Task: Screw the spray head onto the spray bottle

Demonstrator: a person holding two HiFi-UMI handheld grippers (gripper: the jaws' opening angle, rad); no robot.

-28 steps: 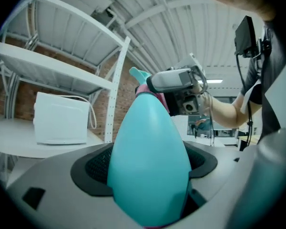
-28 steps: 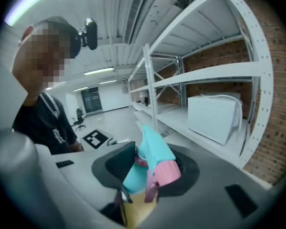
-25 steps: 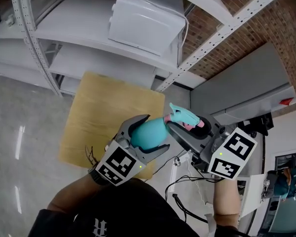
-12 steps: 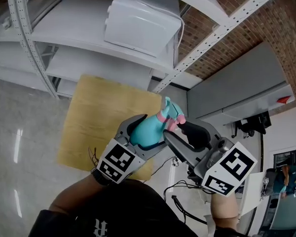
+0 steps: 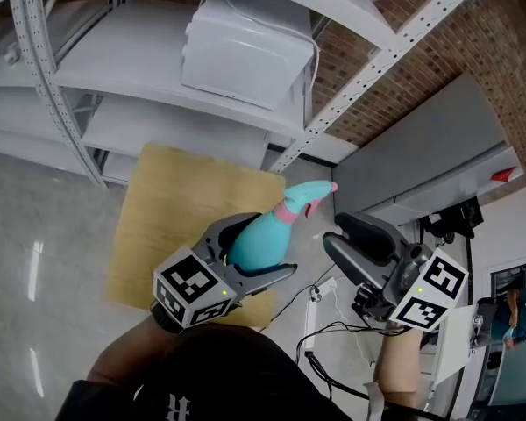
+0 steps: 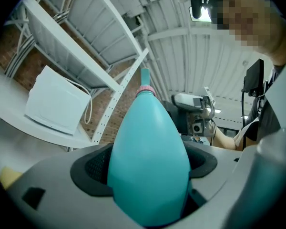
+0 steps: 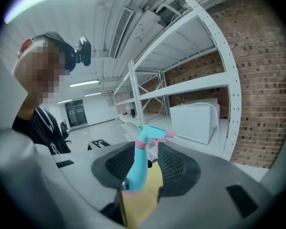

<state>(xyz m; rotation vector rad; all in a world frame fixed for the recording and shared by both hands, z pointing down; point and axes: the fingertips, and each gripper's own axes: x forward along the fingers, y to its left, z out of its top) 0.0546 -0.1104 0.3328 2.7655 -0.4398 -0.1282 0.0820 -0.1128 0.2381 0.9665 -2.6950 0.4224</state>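
Squeezing the teal spray bottle (image 5: 261, 242) by its fat belly, tight between the left gripper (image 5: 267, 246) jaws.
Past those jaw tips, got the pink collar (image 5: 286, 210) and the spray head (image 5: 311, 193) up on the neck. Near that, the right gripper (image 5: 337, 233) with jaws let go, apart, pinching nothing, clear of the head. Way beyond both: yellow board (image 5: 171, 209), white box (image 5: 245, 51) on the shelf (image 5: 140, 77).

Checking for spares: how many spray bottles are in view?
1. The teal spray bottle, spray head on, is clamped in the left gripper. None shows elsewhere; the shelves may hide more.
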